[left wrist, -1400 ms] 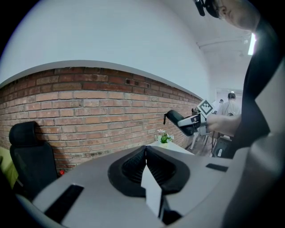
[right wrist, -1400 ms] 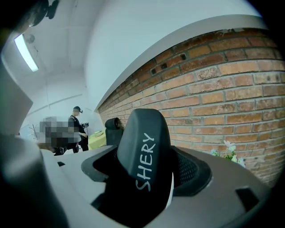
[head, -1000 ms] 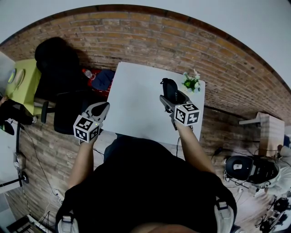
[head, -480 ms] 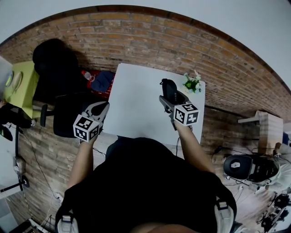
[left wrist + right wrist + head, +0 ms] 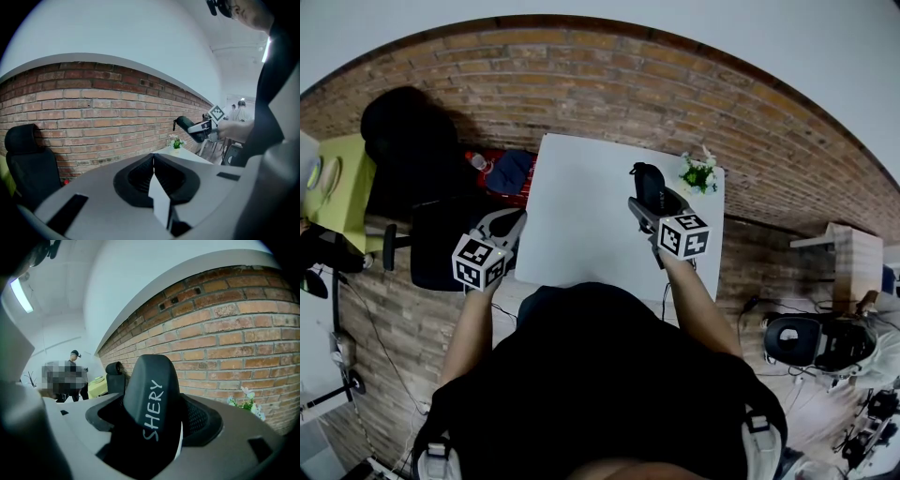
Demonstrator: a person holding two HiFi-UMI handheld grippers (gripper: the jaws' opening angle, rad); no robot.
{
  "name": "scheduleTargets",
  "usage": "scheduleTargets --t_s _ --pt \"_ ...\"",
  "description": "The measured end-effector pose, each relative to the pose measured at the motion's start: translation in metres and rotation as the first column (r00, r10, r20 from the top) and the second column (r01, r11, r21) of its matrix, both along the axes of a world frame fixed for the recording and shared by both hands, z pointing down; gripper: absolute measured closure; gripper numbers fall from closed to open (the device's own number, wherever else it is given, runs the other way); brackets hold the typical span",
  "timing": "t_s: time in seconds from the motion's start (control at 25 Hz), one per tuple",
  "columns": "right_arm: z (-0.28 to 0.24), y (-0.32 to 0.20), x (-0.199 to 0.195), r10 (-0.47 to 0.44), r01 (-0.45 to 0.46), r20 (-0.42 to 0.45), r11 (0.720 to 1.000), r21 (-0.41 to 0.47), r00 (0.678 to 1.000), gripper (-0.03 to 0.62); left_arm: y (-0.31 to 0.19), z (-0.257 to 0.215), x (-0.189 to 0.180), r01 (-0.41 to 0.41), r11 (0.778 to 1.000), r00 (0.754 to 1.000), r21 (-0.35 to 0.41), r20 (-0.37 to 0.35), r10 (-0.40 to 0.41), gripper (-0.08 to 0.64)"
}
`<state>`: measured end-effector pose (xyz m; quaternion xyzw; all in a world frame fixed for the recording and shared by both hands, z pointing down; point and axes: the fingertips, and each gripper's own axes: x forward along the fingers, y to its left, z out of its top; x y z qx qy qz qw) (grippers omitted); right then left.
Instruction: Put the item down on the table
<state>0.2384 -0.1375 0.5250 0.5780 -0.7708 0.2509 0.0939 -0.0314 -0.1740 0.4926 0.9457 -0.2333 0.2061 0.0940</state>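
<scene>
Black case [image 5: 150, 413] with white letters on it sits between the fingers of the right gripper [image 5: 649, 199], which are closed narrow on its lower part. The long axis of the case runs straight out from the fingers, and more than half of it stands free beyond them. In the head view this axis points toward the upper part of the frame, a little to the left.

Below the case in that view is the white counter [image 5: 581, 225]. The case is over its right half, not far from the right edge. A small plant [image 5: 696, 172] stands near, at the upper right corner of the counter. In the left gripper view the black case appears at the right of the frame, higher than the plant and apart from the counter top, so I judge that it is in the air and must go downward to be put on the counter.

The left gripper [image 5: 512, 221] has its fingers pressed together with nothing between them. It is at the left edge of the counter, in front of a dark chair [image 5: 441, 239], well apart from the case. The right hand alone is placed for the move.
</scene>
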Motion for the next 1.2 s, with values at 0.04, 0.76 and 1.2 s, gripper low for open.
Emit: scheduleTargets --t_s 0.04,0.76,1.2 --pt "0.0 -0.002 0.0 0.002 -0.002 -0.001 1.0 -0.001 1.0 0.219 -0.003 0.0 0.0 -0.002 1.0 1.0 -0.001 0.001 0.002 0.549" --pt "0.029 -0.033 0.0 0.022 -0.021 0.01 0.998 -0.058 1.0 0.219 -0.036 0.013 0.01 -0.029 0.999 1.0 -0.032 0.008 0.029 0.549" --pt "0.053 -0.042 -0.007 0.012 -0.012 -0.001 0.994 -0.111 1.0 0.219 -0.046 0.019 0.0 -0.026 0.999 1.0 -0.041 0.014 0.026 0.549"
